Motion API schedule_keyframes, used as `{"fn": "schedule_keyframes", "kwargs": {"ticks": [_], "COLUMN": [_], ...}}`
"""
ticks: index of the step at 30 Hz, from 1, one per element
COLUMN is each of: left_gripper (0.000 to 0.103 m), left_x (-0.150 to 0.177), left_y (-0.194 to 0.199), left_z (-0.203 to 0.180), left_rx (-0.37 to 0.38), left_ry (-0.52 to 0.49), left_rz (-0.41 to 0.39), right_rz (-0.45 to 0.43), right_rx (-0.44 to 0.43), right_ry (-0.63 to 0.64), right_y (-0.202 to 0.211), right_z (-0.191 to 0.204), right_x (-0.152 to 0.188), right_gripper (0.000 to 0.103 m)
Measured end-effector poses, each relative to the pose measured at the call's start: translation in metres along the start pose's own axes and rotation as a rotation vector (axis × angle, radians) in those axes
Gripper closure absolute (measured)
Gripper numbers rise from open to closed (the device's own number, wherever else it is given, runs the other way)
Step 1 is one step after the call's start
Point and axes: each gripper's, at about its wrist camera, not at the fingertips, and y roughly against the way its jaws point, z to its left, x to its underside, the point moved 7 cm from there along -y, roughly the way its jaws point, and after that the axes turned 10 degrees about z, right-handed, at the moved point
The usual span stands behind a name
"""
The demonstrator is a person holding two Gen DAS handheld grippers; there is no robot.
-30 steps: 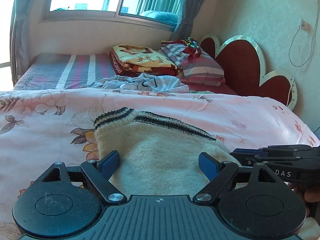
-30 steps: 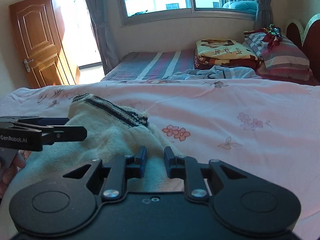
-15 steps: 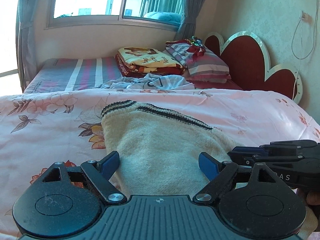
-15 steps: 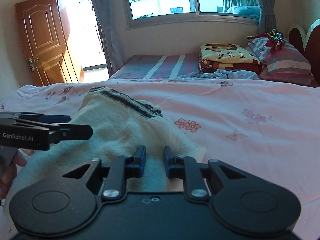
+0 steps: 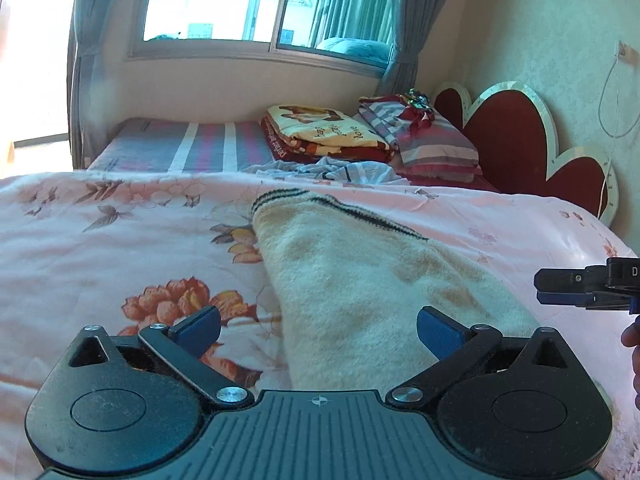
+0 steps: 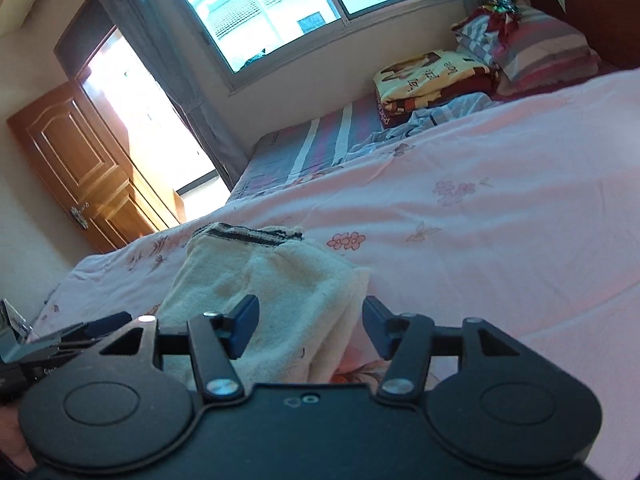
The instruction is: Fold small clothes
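Observation:
A small cream knit garment (image 5: 360,280) with dark stripes at its far hem lies on the pink floral bedcover (image 5: 100,232). My left gripper (image 5: 318,330) is open and empty, its blue pads either side of the garment's near end, just above it. My right gripper (image 6: 310,330) is open and empty, tilted, over the garment's near right edge (image 6: 280,284). The right gripper also shows at the right edge of the left wrist view (image 5: 588,288). The left gripper shows at lower left in the right wrist view (image 6: 72,334).
Folded blankets (image 5: 320,132) and striped pillows (image 5: 432,140) are stacked at the far end of the bed, with a crumpled pale blue cloth (image 5: 328,170) before them. A red heart-shaped headboard (image 5: 520,136) stands right. A wooden door (image 6: 76,164) is far left.
My right gripper has opened, let the garment go, and tilted while drawing away to the right. The garment now lies longer on the bed. My left gripper stays open.

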Motion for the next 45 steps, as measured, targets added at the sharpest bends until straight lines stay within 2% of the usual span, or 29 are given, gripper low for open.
{"fn": "schedule_keyframes", "kwargs": {"ticks": [2, 3, 6, 9, 11, 12, 14, 16, 20, 22, 24, 27, 31, 33, 37, 38, 41, 45], "left_gripper": [0.000, 0.000, 0.000, 0.014, 0.016, 0.015, 0.015, 0.015, 0.015, 0.015, 0.015, 0.016, 0.016, 0.023, 0.027, 0.032, 0.046, 0.050], "left_x": [0.006, 0.010, 0.018, 0.024, 0.027, 0.028, 0.031, 0.034, 0.037, 0.040, 0.042, 0.044, 0.043, 0.041, 0.038, 0.038, 0.033, 0.026], "left_y": [-0.002, -0.004, -0.009, -0.014, -0.017, -0.019, -0.021, -0.022, -0.024, -0.022, -0.024, -0.028, -0.033, -0.036, -0.039, -0.039, -0.036, -0.021], "left_z": [0.009, 0.012, 0.016, 0.014, 0.013, 0.012, 0.010, 0.009, 0.007, 0.006, 0.006, 0.002, -0.008, -0.008, -0.009, -0.012, -0.016, -0.025], "left_rx": [0.038, 0.092, 0.185, 0.234, 0.226, 0.226, 0.227, 0.233, 0.250, 0.266, 0.279, 0.297, 0.311, 0.307, 0.301, 0.290, 0.279, 0.275], "left_ry": [0.050, 0.087, 0.159, 0.185, 0.181, 0.182, 0.193, 0.200, 0.181, 0.175, 0.190, 0.201, 0.196, 0.201, 0.213, 0.202, 0.192, 0.147], "left_rz": [0.034, 0.062, 0.103, 0.141, 0.151, 0.155, 0.159, 0.169, 0.190, 0.204, 0.211, 0.214, 0.212, 0.202, 0.192, 0.190, 0.170, 0.133], "right_rz": [0.023, 0.040, 0.106, 0.165, 0.212, 0.229, 0.226, 0.221, 0.190, 0.192, 0.216, 0.258, 0.292, 0.301, 0.311, 0.308, 0.272, 0.219], "right_rx": [-0.033, -0.053, -0.123, -0.184, -0.234, -0.231, -0.154, -0.136, -0.136, -0.169, -0.217, -0.285, -0.318, -0.329, -0.330, -0.322, -0.296, -0.291], "right_ry": [-0.052, -0.070, -0.120, -0.127, -0.104, -0.079, -0.002, -0.009, -0.024, -0.073, -0.122, -0.173, -0.171, -0.171, -0.150, -0.137, -0.080, -0.053], "right_y": [0.001, 0.000, -0.006, -0.012, -0.017, -0.020, -0.025, -0.030, -0.024, -0.021, -0.024, -0.035, -0.048, -0.052, -0.054, -0.053, -0.047, -0.029], "right_z": [-0.010, -0.013, -0.018, -0.014, -0.005, -0.001, 0.004, -0.002, -0.006, -0.010, -0.016, -0.017, -0.009, -0.006, -0.003, -0.001, 0.005, 0.014], "right_x": [0.004, 0.007, 0.017, 0.027, 0.034, 0.037, 0.042, 0.042, 0.046, 0.045, 0.042, 0.039, 0.036, 0.034, 0.034, 0.034, 0.035, 0.035], "right_gripper": [0.046, 0.046, 0.044, 0.043, 0.043, 0.043, 0.062, 0.068, 0.066, 0.056, 0.051, 0.051, 0.051, 0.053, 0.058, 0.060, 0.068, 0.073]}}
